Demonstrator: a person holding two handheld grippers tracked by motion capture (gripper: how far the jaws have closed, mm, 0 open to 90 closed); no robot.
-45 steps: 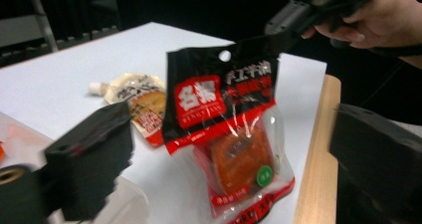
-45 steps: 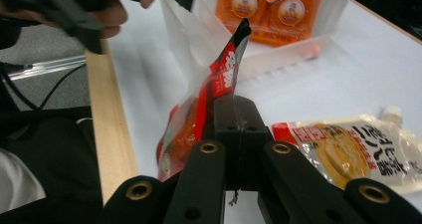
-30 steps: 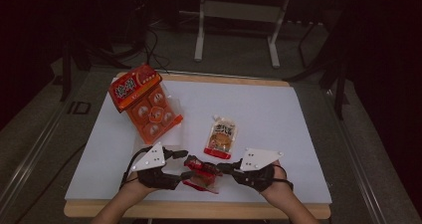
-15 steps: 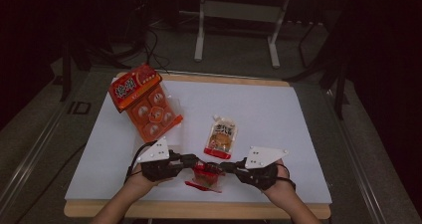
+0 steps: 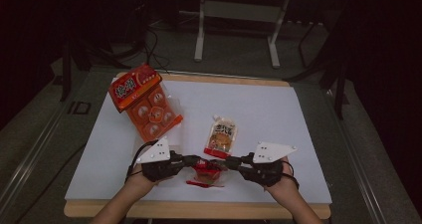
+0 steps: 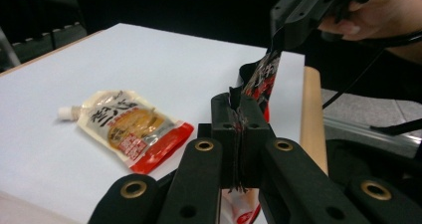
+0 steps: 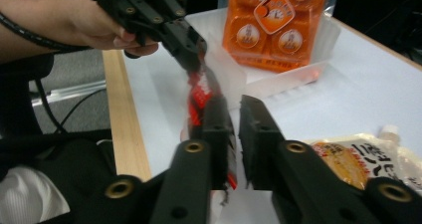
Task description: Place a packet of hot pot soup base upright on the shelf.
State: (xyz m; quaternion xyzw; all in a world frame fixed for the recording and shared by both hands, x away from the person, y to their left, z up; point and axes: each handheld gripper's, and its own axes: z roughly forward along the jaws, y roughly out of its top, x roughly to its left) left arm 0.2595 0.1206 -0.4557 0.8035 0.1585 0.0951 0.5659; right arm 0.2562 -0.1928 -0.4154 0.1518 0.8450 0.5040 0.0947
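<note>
Lying near the front edge of the white worktop (image 5: 298, 124), between the two grippers, is the item in hand: a small red sachet (image 5: 206, 168), its printed film stretched from one tool to the other. Left gripper (image 5: 191, 160): held in the person's left hand (image 5: 149, 171), fingers (image 6: 251, 134) pressed together with the sachet's edge pinched flat between them, having just been closing. Right gripper (image 5: 230, 163): held in the right hand (image 5: 271, 176), fingers (image 7: 259, 134) slightly apart with a gap showing in the right gripper view; they have just been opening, the sachet lies against the inner face of one finger, and whether it is pinched there cannot be told. A thin red strip (image 5: 204, 184) lies on the worktop just in front of the sachet. Other stock: a cream spouted pouch (image 5: 221, 137) with a red bottom band, lying flat just behind the grippers, spout pointing away from the person; an orange multipack (image 5: 149, 109) of round cups in a clear tray, at the far left of the worktop, its labelled header tilted up. A pale wooden rim (image 5: 199, 210) borders the near edge of the worktop.
</note>
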